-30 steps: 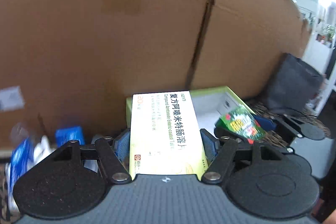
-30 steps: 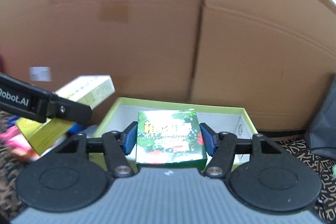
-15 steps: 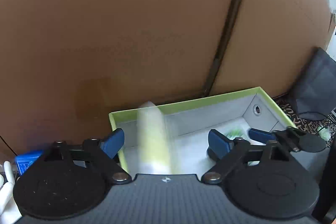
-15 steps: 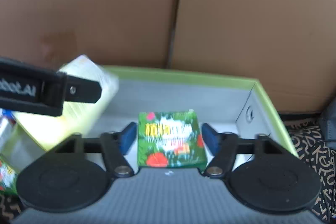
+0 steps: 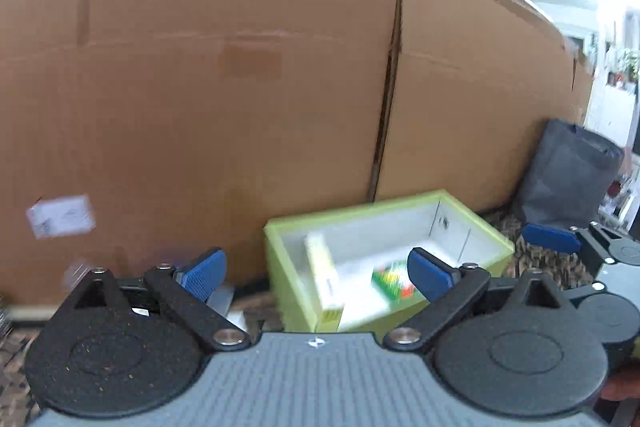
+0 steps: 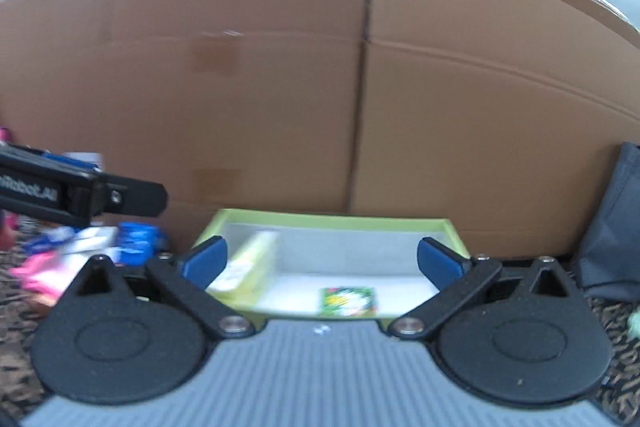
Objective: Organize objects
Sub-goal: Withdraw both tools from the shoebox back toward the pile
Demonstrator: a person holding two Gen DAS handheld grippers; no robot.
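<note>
Opening wide, the left gripper [image 5: 316, 269] and the right gripper [image 6: 322, 261] hang in front of a lime-green tray [image 6: 332, 218] at lower centre of both views, each with nothing between its blue pads. A pale yellow medicine box [image 5: 325, 281] leans on its edge against the tray's left wall, while a small green packet [image 6: 349, 301] lies flat on the white floor near the front rim. Behind the tray rises a large cardboard sheet [image 5: 240, 87]. At lower left of the right-hand view, more loose packets [image 6: 80, 247], blue, white and pink, sit blurred on the patterned cloth, apparently waiting to be sorted. One likely risk is that the tilted yellow box could tip over onto the green packet if the next item is dropped in beside it. A wide-open jaw could also clip the tray's rim and shove the light tray aside.
</note>
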